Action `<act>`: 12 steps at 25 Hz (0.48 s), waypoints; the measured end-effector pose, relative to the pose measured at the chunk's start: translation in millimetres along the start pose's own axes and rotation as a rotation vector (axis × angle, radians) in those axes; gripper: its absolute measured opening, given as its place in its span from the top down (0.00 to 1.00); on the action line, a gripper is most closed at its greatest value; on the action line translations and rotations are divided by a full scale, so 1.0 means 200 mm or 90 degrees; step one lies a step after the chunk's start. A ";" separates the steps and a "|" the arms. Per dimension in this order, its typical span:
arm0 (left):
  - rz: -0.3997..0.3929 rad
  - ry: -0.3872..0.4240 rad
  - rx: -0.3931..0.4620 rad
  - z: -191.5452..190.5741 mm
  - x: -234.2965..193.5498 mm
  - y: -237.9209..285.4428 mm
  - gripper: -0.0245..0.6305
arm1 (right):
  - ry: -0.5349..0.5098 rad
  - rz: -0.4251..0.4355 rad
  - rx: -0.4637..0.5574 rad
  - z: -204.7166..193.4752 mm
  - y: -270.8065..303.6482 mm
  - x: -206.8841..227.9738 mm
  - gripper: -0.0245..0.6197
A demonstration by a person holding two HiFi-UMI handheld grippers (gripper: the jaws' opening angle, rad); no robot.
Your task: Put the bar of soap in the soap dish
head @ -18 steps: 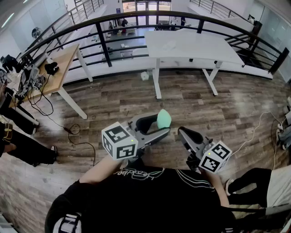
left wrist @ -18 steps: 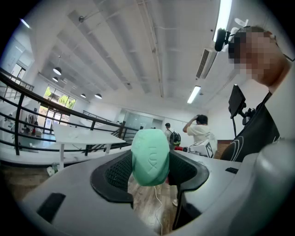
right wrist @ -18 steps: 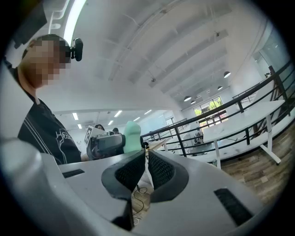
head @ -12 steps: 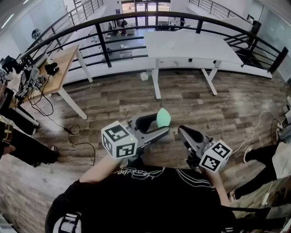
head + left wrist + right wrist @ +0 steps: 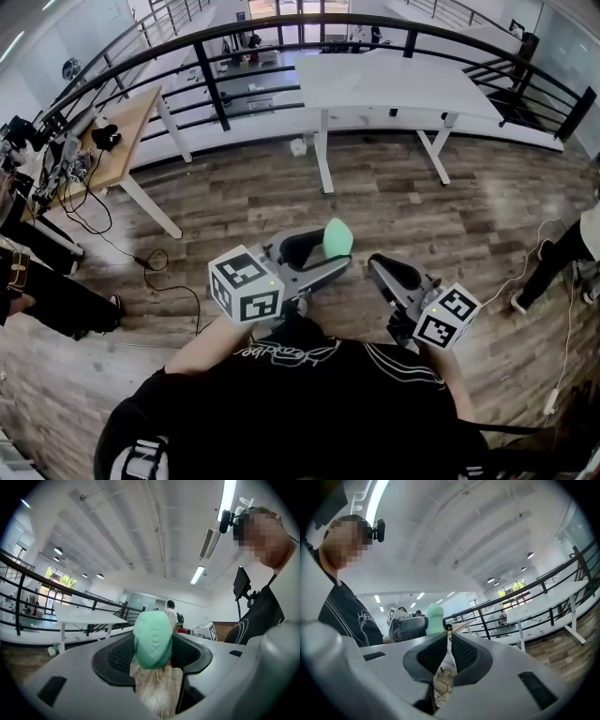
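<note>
Soap bar (image 5: 337, 238): green, upright, in the air over the wooden floor (image 5: 450, 220).
Left gripper (image 5: 323, 253): level, jaws wide, clamped on the soap's two sides.
Right gripper (image 5: 382, 270): level, jaws almost together, nothing between them.

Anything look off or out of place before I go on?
Nothing is spilled or damaged. One oddity: the soap bar sits only at the tips of the left gripper, much of it sticking out above the pads, over the wood floor. No soap dish shows in any view.

"LUX" on the soap bar (image 5: 151, 639) (embossed sideways)
</note>
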State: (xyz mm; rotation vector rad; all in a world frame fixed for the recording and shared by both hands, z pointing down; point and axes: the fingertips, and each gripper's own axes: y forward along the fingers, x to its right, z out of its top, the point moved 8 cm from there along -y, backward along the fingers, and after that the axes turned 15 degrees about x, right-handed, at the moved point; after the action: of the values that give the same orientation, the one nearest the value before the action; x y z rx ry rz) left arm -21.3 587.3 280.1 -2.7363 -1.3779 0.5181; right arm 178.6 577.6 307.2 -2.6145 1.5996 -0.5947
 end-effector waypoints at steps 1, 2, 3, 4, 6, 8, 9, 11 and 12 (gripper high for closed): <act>0.002 -0.003 -0.002 -0.01 0.00 -0.01 0.57 | 0.003 -0.001 -0.003 -0.02 0.00 0.00 0.92; 0.004 -0.006 -0.004 -0.02 -0.01 -0.01 0.57 | 0.006 -0.001 -0.007 -0.04 0.01 0.00 0.92; 0.006 -0.009 -0.005 -0.03 -0.01 -0.02 0.57 | 0.009 -0.002 -0.010 -0.05 0.01 0.01 0.92; 0.008 -0.012 -0.007 -0.04 -0.02 -0.02 0.57 | 0.012 -0.003 -0.011 -0.06 0.01 0.01 0.92; 0.014 -0.015 -0.008 -0.05 -0.03 -0.03 0.57 | 0.016 -0.003 -0.013 -0.07 0.01 0.01 0.92; 0.018 -0.017 -0.009 -0.06 -0.05 -0.02 0.57 | 0.017 -0.006 -0.012 -0.07 0.01 0.03 0.92; 0.019 -0.018 -0.009 -0.06 -0.05 -0.02 0.57 | 0.018 -0.007 -0.011 -0.07 0.01 0.04 0.92; 0.019 -0.021 -0.010 -0.06 -0.07 0.00 0.57 | 0.019 -0.010 -0.010 -0.07 0.00 0.06 0.92; 0.018 -0.023 -0.011 -0.06 -0.08 0.00 0.57 | 0.020 -0.010 -0.011 -0.06 0.01 0.07 0.92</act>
State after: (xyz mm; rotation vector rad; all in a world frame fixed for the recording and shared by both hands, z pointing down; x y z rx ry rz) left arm -25.9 575.2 295.3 -2.7770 -1.3588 0.5627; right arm 178.5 566.7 323.3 -2.6452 1.6005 -0.6290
